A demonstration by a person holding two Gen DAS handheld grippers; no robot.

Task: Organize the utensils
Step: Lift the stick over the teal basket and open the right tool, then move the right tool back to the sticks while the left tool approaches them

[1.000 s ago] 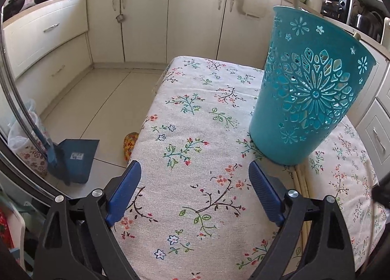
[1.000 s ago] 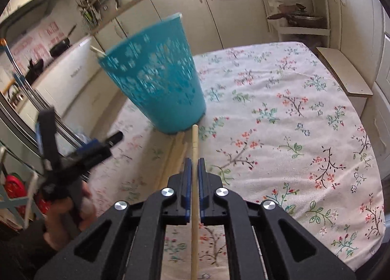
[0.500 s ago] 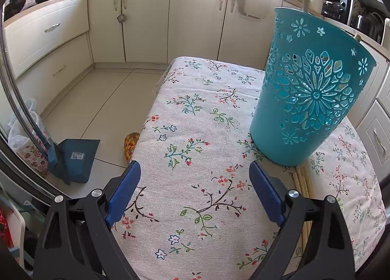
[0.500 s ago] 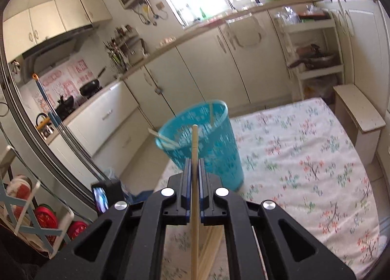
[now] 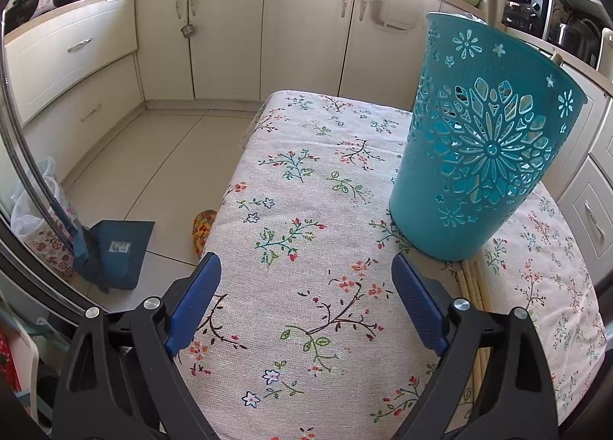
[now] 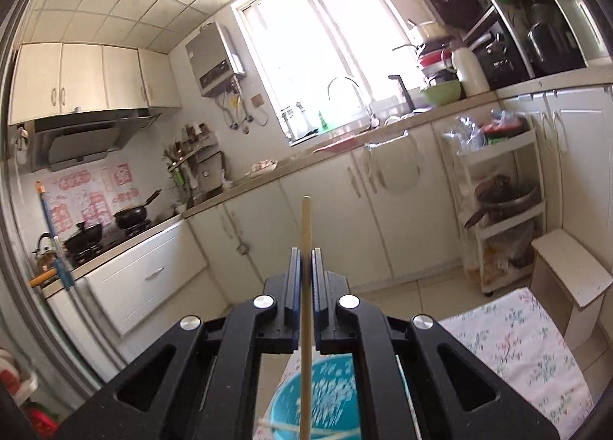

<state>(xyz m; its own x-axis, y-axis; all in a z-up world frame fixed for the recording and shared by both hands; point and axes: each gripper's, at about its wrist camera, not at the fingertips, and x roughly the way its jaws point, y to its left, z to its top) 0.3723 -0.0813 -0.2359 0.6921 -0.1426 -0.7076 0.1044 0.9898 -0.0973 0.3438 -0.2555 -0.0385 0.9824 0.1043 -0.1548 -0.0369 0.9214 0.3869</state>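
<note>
A teal cut-out basket [image 5: 479, 149] stands on the floral tablecloth [image 5: 306, 218], right of centre. Several wooden chopsticks [image 5: 475, 287] lie on the cloth at its base. My left gripper [image 5: 304, 287] is open and empty, low over the cloth just left of the basket. My right gripper [image 6: 305, 264] is shut on one wooden chopstick [image 6: 306, 225], which points up and forward. The basket's open mouth [image 6: 325, 394] shows below the right gripper, with pale sticks inside.
Cream kitchen cabinets [image 5: 230, 38] run behind the table. A blue dustpan [image 5: 115, 248] stands on the tiled floor at left. A white shelf cart [image 6: 498, 210] and a low stool [image 6: 571, 271] stand to the right of the table.
My right gripper has lifted the chopstick off the cloth and risen above the basket, tilting upward. The left gripper has stayed nearly still.
</note>
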